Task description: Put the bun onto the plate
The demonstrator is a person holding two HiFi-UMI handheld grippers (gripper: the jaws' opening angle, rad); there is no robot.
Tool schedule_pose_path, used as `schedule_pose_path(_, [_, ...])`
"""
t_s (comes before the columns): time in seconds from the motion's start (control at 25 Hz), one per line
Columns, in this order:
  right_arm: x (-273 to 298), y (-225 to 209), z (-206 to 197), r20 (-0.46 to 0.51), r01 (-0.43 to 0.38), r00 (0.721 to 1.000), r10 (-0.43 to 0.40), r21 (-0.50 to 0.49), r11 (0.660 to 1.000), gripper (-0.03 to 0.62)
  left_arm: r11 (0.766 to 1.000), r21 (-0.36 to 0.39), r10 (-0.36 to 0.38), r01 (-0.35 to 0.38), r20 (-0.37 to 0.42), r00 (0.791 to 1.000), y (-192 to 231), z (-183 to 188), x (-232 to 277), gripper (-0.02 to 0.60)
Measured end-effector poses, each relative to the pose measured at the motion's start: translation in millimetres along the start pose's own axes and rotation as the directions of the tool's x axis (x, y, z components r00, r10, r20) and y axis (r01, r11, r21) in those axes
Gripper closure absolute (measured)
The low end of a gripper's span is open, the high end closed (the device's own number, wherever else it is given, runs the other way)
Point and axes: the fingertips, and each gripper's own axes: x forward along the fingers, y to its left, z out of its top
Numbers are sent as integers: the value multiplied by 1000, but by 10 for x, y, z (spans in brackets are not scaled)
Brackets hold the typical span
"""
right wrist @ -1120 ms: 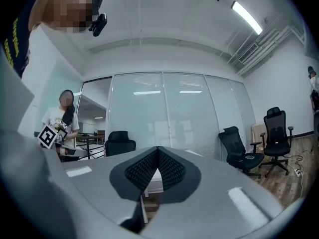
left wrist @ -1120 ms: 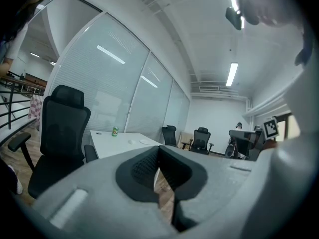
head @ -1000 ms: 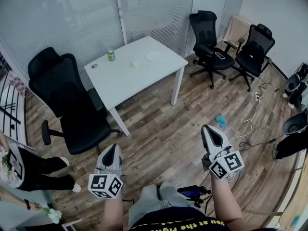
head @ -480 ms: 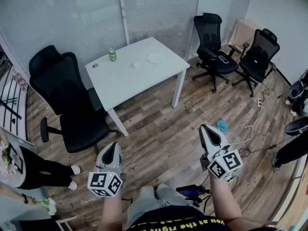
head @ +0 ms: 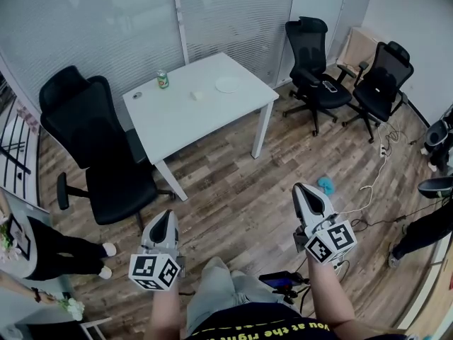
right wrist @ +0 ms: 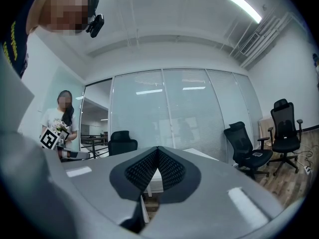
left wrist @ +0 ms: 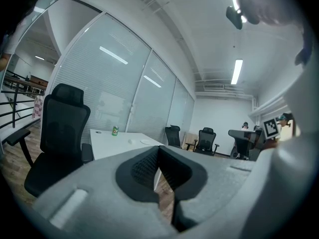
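Note:
A small pale bun [head: 198, 95] lies on the white table [head: 177, 122] far ahead, with a white plate [head: 228, 84] to its right near the table's far corner. Both also show small in the left gripper view: the bun [left wrist: 131, 141], the plate [left wrist: 145, 142]. My left gripper [head: 164, 216] and right gripper [head: 305, 189] hang low over the wooden floor, well short of the table. Each is shut with nothing in it, jaws meeting at the tip in the left gripper view [left wrist: 158, 148] and the right gripper view [right wrist: 158, 148].
A green can [head: 163, 78] and a small dark thing [head: 137, 95] stand on the table's far left. A large black chair [head: 95, 144] sits left of the table; two more chairs [head: 315, 62] stand at the right. Cables and a blue thing [head: 325, 183] lie on the floor. A person [head: 42, 250] stands at left.
The whole room has shifted slightly in the head view as I move. Both grippers stay shut and keep about the same places in the picture.

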Motion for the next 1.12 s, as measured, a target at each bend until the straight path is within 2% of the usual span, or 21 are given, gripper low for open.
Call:
schedule_pose_path(0.6, [413,-282,-80,-10,17,1000,-17,20,1000,588,1000,-1,-15,15,-16,1000,180,39,559,580])
schedule_pose_path(1.12, [1261,-527,-183,-43,21,999,-20,22,1000,588,999,-12,-32,32,-25,999,614,197,1339,580])
